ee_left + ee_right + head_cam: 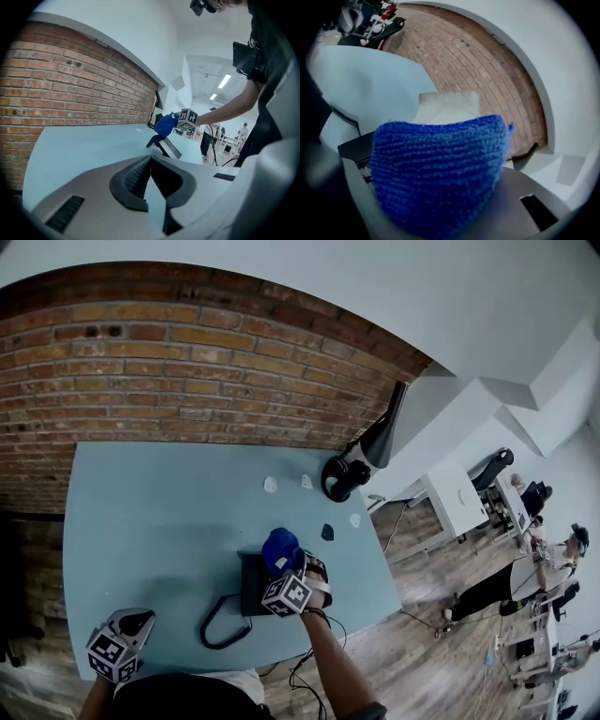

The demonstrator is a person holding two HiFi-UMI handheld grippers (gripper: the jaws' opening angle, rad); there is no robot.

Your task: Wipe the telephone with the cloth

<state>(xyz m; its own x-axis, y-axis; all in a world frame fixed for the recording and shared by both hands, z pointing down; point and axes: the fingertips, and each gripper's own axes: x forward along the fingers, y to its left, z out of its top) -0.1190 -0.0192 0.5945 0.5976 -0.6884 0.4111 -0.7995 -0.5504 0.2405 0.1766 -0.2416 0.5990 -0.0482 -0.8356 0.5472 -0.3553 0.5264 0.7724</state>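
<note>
Near the table's front edge, the right gripper pinches the blue cloth over the black telephone. The cloth fills that gripper's view, hiding its fingers and most of the telephone. The left gripper hangs apart, fingers pressed together on nothing.

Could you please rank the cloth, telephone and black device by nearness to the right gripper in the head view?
1. cloth, clamped by the right gripper.
2. telephone, just beneath it.
3. black device, at the far edge of the table.
</note>
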